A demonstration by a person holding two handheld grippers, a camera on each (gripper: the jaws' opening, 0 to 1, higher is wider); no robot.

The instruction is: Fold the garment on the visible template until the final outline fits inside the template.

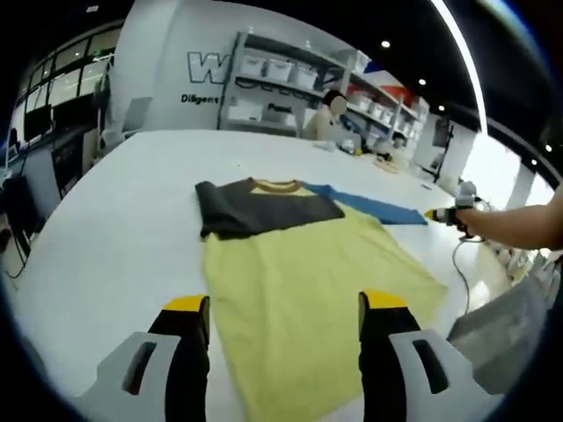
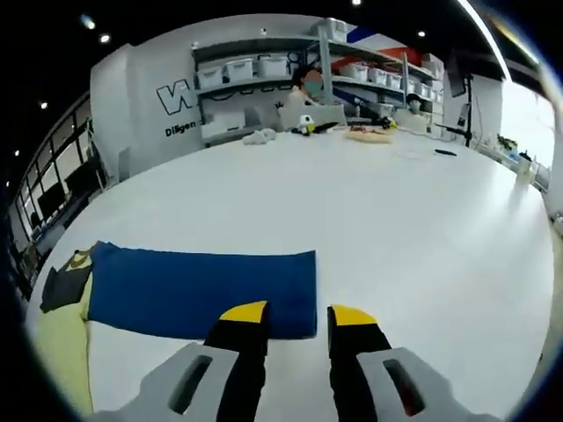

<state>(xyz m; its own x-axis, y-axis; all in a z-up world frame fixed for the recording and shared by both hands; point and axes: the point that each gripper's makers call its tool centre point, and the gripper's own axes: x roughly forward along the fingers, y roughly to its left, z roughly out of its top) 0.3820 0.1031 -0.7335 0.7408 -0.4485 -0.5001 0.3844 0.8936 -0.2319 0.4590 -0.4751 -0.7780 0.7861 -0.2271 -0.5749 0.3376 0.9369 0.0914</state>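
I see the white table carrying a yellow shirt laid flat, its dark yoke at the far end. A blue template lies beside the shirt's collar end, touching it. My left gripper hovers over the shirt, jaws apart, holding nothing. My right gripper sits at the template's near edge, jaws slightly parted, empty.

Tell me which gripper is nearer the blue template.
Right. The right gripper hovers at the blue template's edge, jaws open. The left gripper sits over the yellow shirt, across the garment from the template.
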